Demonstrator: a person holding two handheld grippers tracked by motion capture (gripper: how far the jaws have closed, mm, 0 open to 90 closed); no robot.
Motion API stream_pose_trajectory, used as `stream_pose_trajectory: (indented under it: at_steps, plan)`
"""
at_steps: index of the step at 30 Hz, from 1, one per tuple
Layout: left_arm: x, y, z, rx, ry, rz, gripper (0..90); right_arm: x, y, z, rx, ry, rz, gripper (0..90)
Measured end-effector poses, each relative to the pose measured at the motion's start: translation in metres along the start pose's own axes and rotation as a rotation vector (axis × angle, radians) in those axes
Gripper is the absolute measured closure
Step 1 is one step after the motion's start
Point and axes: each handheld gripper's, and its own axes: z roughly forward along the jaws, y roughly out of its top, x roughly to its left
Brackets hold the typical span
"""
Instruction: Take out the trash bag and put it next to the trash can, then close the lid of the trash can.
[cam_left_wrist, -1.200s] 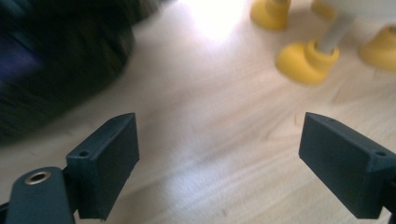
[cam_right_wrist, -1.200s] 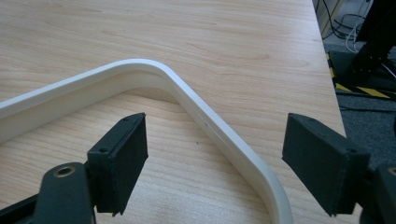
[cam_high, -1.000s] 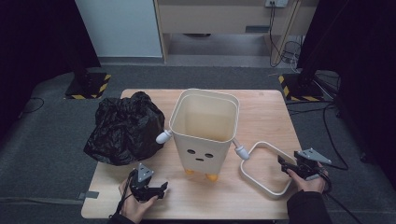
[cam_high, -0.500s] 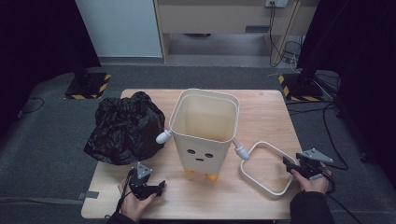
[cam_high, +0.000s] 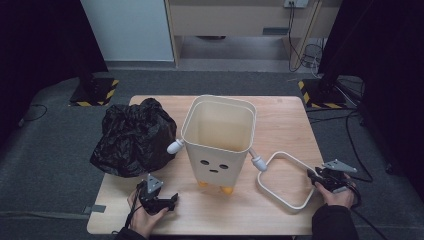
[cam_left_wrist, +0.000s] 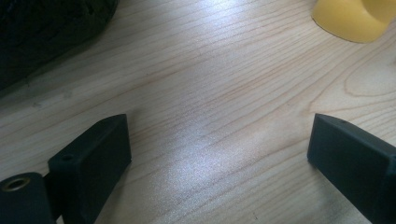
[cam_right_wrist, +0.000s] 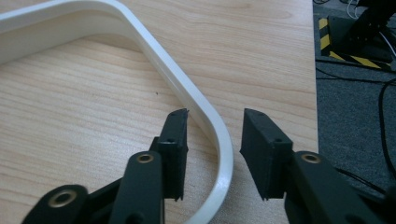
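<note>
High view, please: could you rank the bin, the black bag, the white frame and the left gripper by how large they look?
1. Bin and black bag: too alike in area to rank.
2. White frame.
3. Left gripper, smallest.

Table (cam_high: 280, 120): pale wood, fine grain, smooth with soft sheen
Bin (cam_high: 218, 145): cream plastic, smooth, matt; yellow plastic feet (cam_left_wrist: 355, 18), slight gloss
Ring frame (cam_right_wrist: 187, 88): white plastic, smooth, semi-gloss
Bag (cam_high: 134, 137): black plastic film, crinkled, shiny
Right gripper (cam_right_wrist: 212, 140), left gripper (cam_left_wrist: 219, 154): jaws black plastic, matt, brass-look inserts
Floor (cam_high: 50, 150): grey carpet, rough
</note>
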Motion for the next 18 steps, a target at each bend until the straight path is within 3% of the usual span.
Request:
stream_pose_trajectory:
  at_steps: [7,18]
  plan:
    - [-0.0002,0.0005,0.0008,0.005,-0.002,0.006,2.5,-0.0016,0.0003,0.0024,0.031,-0.002,-0.031,70.5]
    - [-0.0004,0.0010,0.0015,0.010,-0.007,0.008,0.9,-0.0020,0.0012,0.0064,0.056,0.002,-0.040,78.6]
